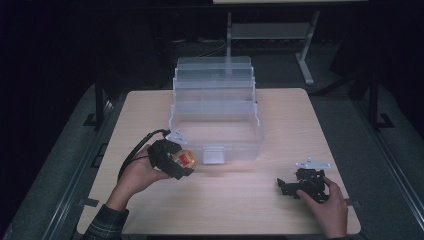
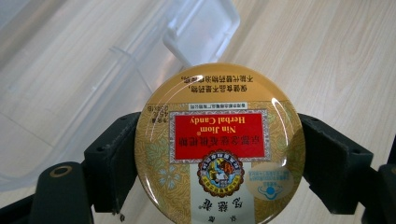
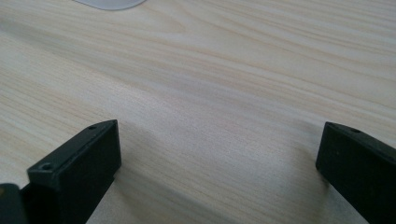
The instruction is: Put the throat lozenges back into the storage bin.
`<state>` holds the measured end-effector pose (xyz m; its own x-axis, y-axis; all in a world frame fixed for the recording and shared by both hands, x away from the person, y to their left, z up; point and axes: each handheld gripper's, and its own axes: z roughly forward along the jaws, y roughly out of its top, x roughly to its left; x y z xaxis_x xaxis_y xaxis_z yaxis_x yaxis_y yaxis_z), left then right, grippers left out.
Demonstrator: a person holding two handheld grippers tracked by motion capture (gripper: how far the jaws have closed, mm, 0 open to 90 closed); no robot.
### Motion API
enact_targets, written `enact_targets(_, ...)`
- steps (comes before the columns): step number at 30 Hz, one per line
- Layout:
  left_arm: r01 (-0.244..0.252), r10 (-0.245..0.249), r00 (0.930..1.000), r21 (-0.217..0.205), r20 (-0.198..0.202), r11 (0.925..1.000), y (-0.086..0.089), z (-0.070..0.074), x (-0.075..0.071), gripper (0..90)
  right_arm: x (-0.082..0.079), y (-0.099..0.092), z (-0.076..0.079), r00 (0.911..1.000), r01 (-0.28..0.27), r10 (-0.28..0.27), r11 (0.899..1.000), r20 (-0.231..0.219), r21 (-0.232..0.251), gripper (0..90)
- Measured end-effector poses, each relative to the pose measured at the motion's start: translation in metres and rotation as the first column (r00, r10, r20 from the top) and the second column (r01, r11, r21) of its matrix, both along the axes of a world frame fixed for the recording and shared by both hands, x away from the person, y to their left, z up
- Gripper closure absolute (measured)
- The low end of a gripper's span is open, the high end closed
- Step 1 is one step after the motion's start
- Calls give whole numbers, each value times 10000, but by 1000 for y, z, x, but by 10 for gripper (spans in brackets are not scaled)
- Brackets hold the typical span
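Note:
A round gold candy tin (image 2: 219, 144) with a red label reading "Herbal Candy" sits clamped between the two black jaws of my left gripper (image 2: 219, 163). From above, that tin (image 1: 184, 159) and left gripper (image 1: 172, 160) hang just in front of the left part of a clear plastic box (image 1: 216, 131), near its front latch (image 1: 213, 155). The box stands open with tiered trays folded back. My right gripper (image 1: 287, 187) rests low over the table at the front right, jaws wide apart with bare wood between them (image 3: 219, 154).
The light wooden table (image 1: 280, 120) has dark floor on all sides. A white table frame (image 1: 305, 60) stands behind the table's far edge. The clear box's latch tab (image 2: 203, 28) lies just beyond the tin in the left gripper view.

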<state>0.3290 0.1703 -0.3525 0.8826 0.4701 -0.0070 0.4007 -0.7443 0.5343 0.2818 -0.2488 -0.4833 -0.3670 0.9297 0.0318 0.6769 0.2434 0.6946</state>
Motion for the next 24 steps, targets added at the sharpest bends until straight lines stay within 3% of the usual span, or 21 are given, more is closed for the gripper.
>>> enact_targets(24, -507, 507, 9987, 28, 2, 9987, 5, 9, 30, 197, 0, 0, 0, 10000, -10, 11, 10000, 11, -16, 0)
